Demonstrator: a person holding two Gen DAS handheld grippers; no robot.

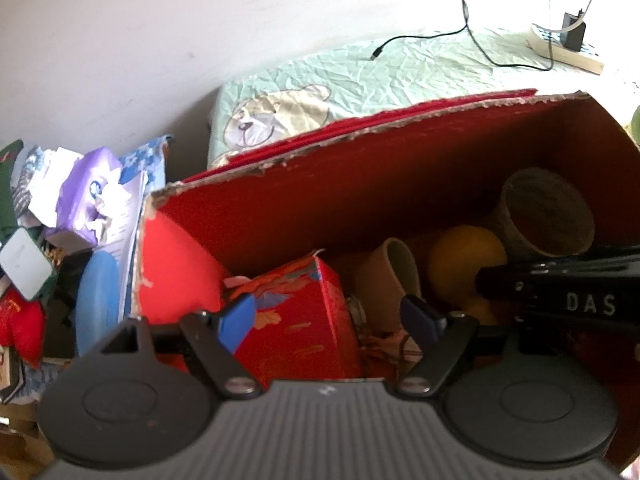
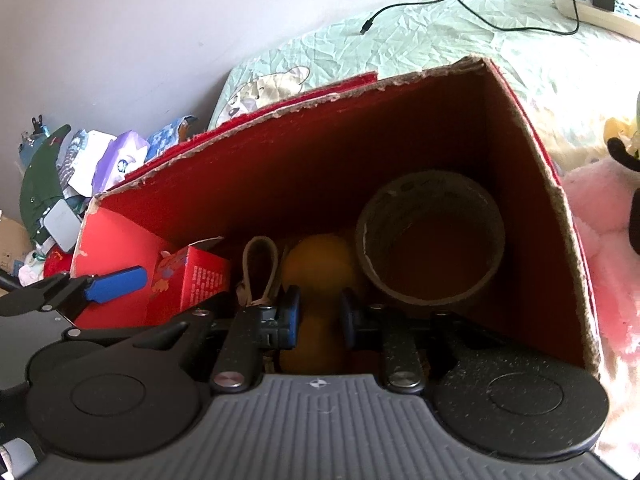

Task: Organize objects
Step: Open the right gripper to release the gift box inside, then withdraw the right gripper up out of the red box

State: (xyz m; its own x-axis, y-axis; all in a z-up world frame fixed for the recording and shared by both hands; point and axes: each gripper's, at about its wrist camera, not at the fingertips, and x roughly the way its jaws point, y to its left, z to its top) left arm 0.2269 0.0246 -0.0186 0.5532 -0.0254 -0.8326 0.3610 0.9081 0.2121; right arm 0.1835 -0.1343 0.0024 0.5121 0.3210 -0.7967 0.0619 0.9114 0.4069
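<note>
- Currently both grippers reach into the red box [image 2: 532, 184], which sits on a green quilt [image 2: 400, 40]; judged step: sorting items into the box.
- Right gripper [image 2: 319, 314]: jaws drawn in on either side of the yellow object [image 2: 318, 264], pads touching or nearly touching its narrow near part. Read as a grip on it, though contact is partly hidden.
- Yellow object sits mid-box, between the tan strap loop [image 2: 260, 268] at left and the tape roll [image 2: 430, 236] at right. Grip at the narrow part probably suits the jaw width better than the round far end.
- Left gripper [image 1: 332, 316]: jaws wide apart, holding nothing. Left pad [image 1: 236, 320] lies over the carton [image 1: 300, 316]; right pad is near the tan loop [image 1: 390, 276].
- Carton stands at the box's left end, against the left wall; the open jaws straddle it loosely, maybe to steady or shift it. Cannot tell intent for sure.
- Tape roll leans in the far right corner, hole facing the camera; the corner keeps it from rolling.
- Outside the box, left: a clutter pile [image 1: 76, 208] of packets and a tissue pack, likely waiting to be sorted.
- Far right on the quilt: power strip [image 1: 568, 46] with a cable [image 1: 472, 36], well apart from the work.
- Risk: tight packing; lifting the yellow object may snag the loop.
</note>
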